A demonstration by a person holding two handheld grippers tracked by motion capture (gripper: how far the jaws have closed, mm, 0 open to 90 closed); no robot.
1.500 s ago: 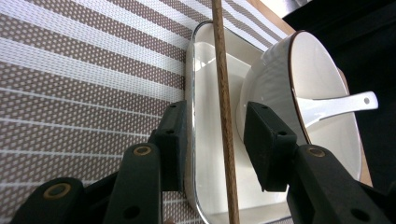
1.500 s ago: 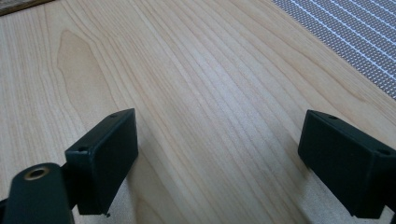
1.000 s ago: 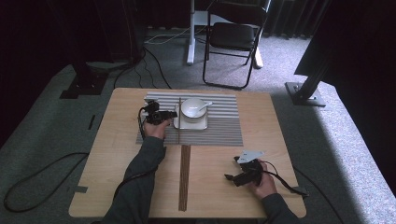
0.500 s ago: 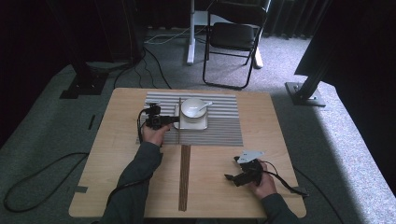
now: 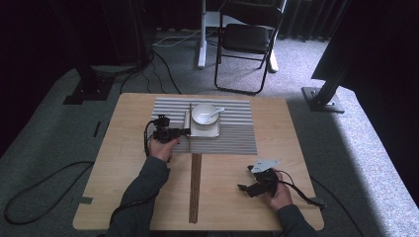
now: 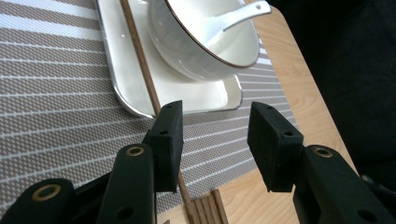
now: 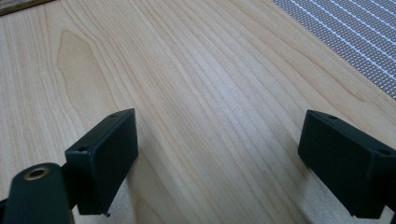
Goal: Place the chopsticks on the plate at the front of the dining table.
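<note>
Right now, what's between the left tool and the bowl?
Left gripper view: the plate rim and one chopstick lying on it, over the striped mat. Jaws of the left tool have just been opening, nothing gripped.

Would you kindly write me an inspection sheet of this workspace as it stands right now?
Surface: wooden table, with a striped placemat on its far half.
Job's things: one chopstick lies across the white tray's left edge, beside the bowl holding a spoon; more chopsticks lie bundled on the table.
Clutter: nothing seen.
Grippers: left gripper open, its jaws have just been opening, nothing between them, close to the tray; right gripper open over bare wood.
Cables: one trails from each gripper; others lie on the floor.
Surroundings: grey carpet, folding chair beyond the table.
</note>
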